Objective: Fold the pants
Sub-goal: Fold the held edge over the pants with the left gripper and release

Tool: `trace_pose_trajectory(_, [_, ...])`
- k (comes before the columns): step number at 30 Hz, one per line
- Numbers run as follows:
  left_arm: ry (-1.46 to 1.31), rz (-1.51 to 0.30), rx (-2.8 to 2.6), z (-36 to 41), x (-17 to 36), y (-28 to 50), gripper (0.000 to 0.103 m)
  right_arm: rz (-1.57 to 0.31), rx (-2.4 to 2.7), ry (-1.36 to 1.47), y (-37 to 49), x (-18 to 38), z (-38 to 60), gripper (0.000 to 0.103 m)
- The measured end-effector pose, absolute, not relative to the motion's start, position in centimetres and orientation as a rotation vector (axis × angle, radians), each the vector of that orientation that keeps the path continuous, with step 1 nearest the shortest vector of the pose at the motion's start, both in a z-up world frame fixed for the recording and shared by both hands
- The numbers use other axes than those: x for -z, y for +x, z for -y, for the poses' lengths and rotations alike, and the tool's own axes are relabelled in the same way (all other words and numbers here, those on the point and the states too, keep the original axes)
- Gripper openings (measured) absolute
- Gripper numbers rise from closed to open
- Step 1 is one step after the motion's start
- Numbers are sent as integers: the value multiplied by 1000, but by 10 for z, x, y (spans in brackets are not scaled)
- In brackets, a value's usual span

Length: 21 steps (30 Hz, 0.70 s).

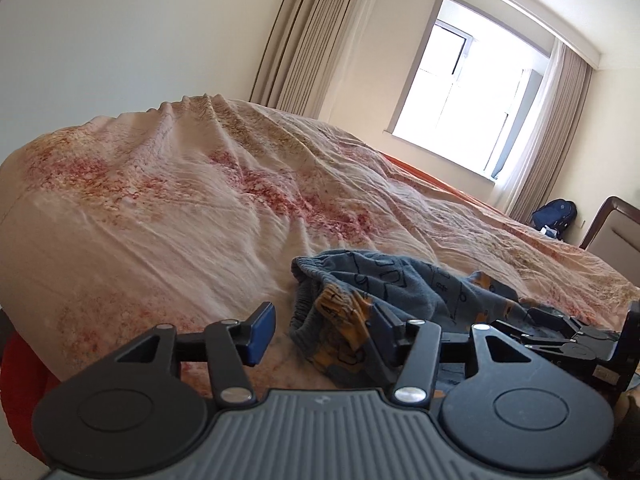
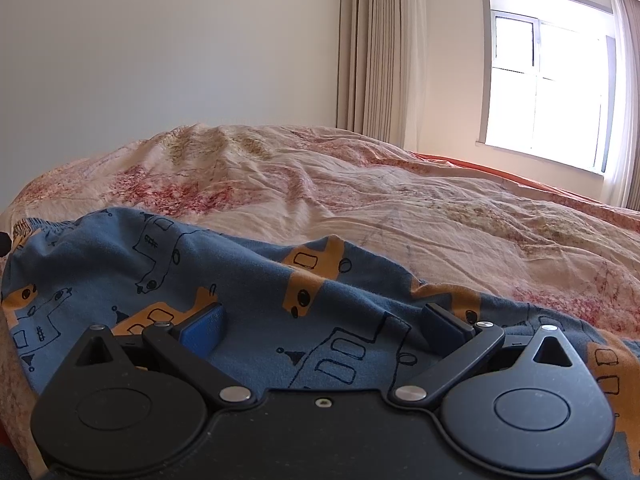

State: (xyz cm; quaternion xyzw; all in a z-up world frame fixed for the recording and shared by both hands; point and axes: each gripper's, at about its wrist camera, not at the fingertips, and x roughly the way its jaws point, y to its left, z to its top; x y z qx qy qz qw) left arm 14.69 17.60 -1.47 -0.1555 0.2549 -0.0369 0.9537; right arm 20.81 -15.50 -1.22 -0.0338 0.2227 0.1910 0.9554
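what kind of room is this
Most likely a bedroom: a wide bed under a rumpled floral cover, long beige curtains beside a bright window, and blue printed pants lying on the bed.

I saw the blue pants (image 1: 400,292) — printed with orange and outlined vehicles — lying crumpled on the bed, elastic waistband bunched at their left end.

The pants (image 1: 404,292) lie crumpled on the bed (image 1: 192,208), near its front edge. The left gripper (image 1: 320,332) sits at their waistband end, the right gripper (image 2: 320,328) over the cloth farther right. Behind the bed, the window (image 1: 472,100) stands between curtains (image 1: 316,36); a backpack (image 1: 554,216) rests below it.
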Motion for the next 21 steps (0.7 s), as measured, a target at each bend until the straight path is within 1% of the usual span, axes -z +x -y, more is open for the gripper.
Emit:
trace_pose_trajectory(1, [-324,-515,79,-173,13,149,64,-450,-388,-67,208,12,155,103])
trace_pose_trajectory(2, [-334,-517,70,-171,13,152,64,-448,-388,-66,207,13,155,103])
trace_pose_trajectory(3, [-346,-526,52,-169,15,157,64,-447,-388,-65,207,13,156,103])
trace_pose_trajectory(4, [-358,-542,30,-168,17,162,61,-445,-388,-64,206,13,156,103])
trace_pose_trajectory(5, [-370,-560,-3,-167,19,166,53,-443,-388,-63,206,14,156,103])
trace_pose_trajectory(6, [-368,-575,-30,-166,22,170,26,-440,-389,-62,205,14,157,103])
trace_pose_trajectory(7, [-363,-584,-52,-164,24,171,20,-438,-390,-59,205,15,158,103])
trace_pose_trajectory(12, [-309,-559,-107,-157,28,158,16,-431,-402,-38,204,17,162,103])
trace_pose_trajectory(15, [-277,-605,-121,-156,39,160,16,-427,-404,-34,203,18,162,103])
trace_pose_trajectory(17, [-257,-604,-122,-154,42,161,18,-423,-402,-37,202,18,162,103])
trace_pose_trajectory(18, [-253,-597,-126,-153,40,160,21,-421,-402,-38,202,19,162,103])
trace_pose_trajectory(20, [-240,-567,-151,-149,32,156,36,-419,-401,-40,201,19,162,103])
trace_pose_trajectory(21, [-238,-553,-159,-147,27,153,55,-418,-402,-37,201,19,162,103])
